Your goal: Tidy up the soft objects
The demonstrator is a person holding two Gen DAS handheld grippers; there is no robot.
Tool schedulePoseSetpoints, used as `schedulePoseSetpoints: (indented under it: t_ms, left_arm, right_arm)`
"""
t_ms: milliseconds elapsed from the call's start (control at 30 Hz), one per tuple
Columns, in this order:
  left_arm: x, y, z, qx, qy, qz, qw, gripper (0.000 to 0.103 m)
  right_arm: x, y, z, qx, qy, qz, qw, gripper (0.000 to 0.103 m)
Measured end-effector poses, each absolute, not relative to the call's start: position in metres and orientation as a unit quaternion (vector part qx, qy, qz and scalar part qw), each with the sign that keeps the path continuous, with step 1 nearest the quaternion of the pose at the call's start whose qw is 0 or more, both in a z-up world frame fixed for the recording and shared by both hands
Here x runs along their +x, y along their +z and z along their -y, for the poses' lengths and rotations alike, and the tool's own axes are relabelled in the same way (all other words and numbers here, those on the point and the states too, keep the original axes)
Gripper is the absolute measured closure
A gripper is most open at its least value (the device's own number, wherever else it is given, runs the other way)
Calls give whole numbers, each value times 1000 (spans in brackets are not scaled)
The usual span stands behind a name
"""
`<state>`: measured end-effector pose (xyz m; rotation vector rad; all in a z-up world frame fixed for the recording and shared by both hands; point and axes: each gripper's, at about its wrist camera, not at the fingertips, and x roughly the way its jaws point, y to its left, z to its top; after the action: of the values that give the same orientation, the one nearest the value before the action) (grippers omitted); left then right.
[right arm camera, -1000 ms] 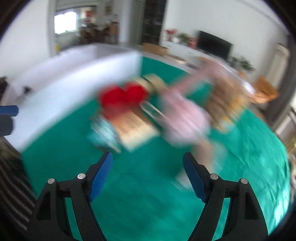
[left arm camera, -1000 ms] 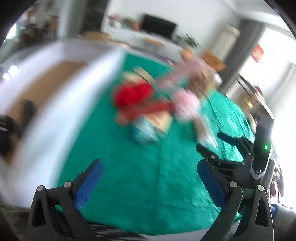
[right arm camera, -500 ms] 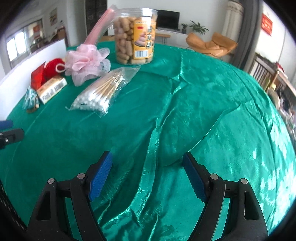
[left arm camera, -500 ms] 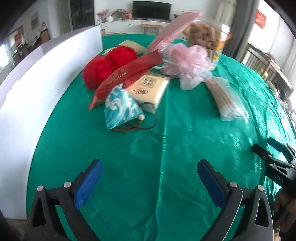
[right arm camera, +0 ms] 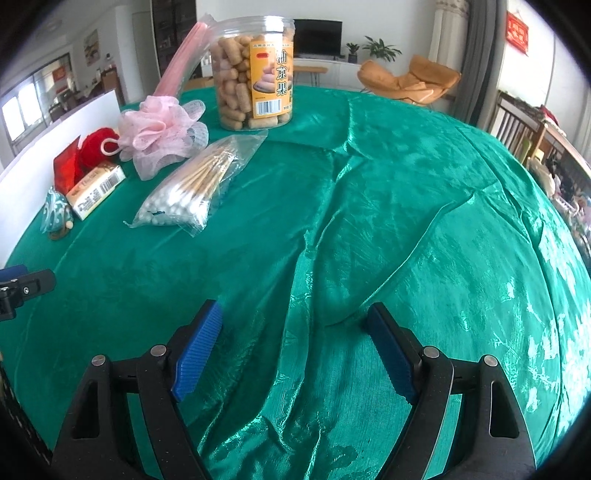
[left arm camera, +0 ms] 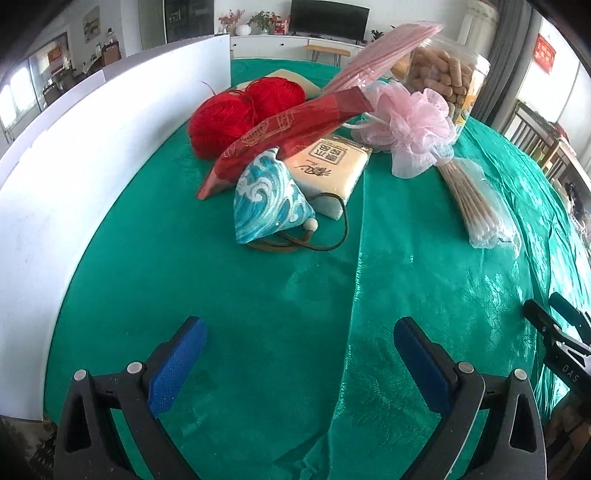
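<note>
Both grippers empty, nothing sorted yet.
We held left gripper (left arm camera: 297, 356) & right gripper (right arm camera: 293, 349) spread wide over green cloth (left arm camera: 280, 295); ahead of left: blue pouch (left arm camera: 267, 201), tissue pack (left arm camera: 327, 170), red yarn (left arm camera: 221, 120), pink pouf (left arm camera: 410, 127), all untouched.

1. This is a home, in the living room.
2. A flat television (right arm camera: 318, 36) stands on a low white cabinet (left arm camera: 295, 41) behind the worktop's far edge.
3. An orange lounge chair (right arm camera: 406, 81) and potted plants (right arm camera: 380, 50) are near it.
4. Wooden dining chairs (right arm camera: 517, 129) stand beyond the right edge.
5. The worktop wears a green tablecloth (right arm camera: 369, 221).
</note>
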<state>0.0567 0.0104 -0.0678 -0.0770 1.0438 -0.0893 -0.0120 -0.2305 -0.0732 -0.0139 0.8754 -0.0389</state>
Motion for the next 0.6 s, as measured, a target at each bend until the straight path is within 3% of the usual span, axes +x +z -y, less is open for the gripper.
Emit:
schedulePoseSetpoints:
  t_ms: [600]
  left_arm:
    - [56,-72,2,7,-26,-504,863,0]
  right_arm:
    - [-12,-73,231,-6,-18,-424,905,20]
